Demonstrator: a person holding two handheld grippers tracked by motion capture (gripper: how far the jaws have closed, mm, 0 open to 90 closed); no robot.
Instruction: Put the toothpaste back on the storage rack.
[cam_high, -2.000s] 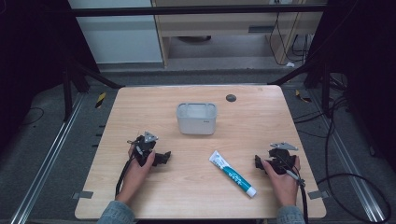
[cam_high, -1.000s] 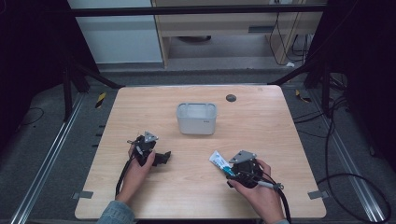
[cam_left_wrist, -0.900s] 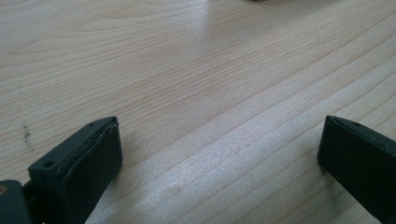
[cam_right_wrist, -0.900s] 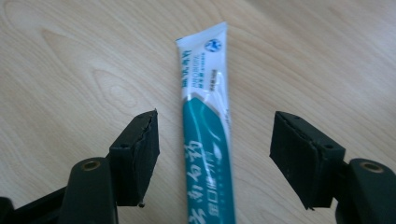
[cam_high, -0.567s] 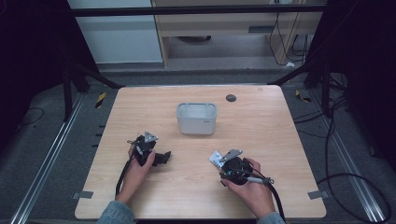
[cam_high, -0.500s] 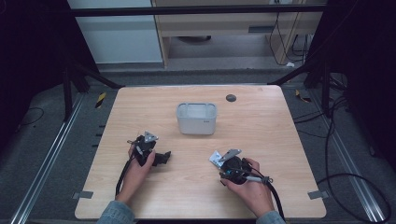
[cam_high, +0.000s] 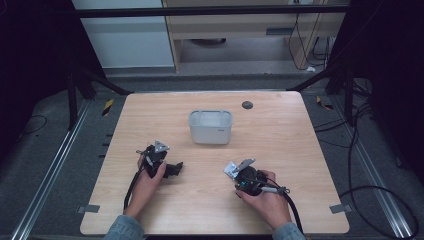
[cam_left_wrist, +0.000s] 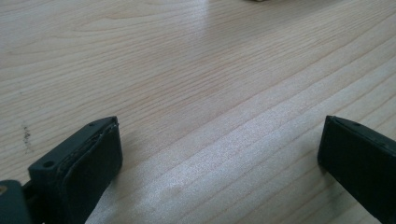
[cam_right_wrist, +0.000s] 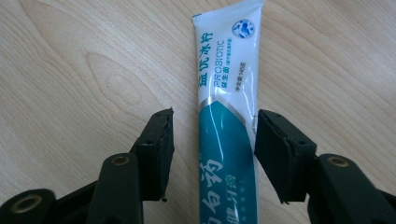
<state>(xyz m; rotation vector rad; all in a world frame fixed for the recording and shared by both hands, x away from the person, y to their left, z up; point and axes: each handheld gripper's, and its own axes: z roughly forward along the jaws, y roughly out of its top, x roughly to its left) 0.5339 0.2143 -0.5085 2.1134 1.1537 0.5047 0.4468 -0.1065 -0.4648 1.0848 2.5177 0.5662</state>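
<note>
A white and teal toothpaste tube lies flat on the wooden table. In the high view only its white end peeks out from under my right gripper. My right gripper straddles the tube. Its jaws have just been closing with the tube between them. A gap still shows at the left jaw, and the right jaw sits at the tube's edge. My left gripper rests on the table at the left. In its own view my left gripper stands wide open over bare wood.
A small grey-white rectangular bin stands at the table's middle, beyond both hands. A dark round disc lies near the far edge. Cables trail from both grippers toward the near edge.
My right gripper has moved left from the table's right side onto the toothpaste tube and now covers most of it. The left hand has stayed put.
</note>
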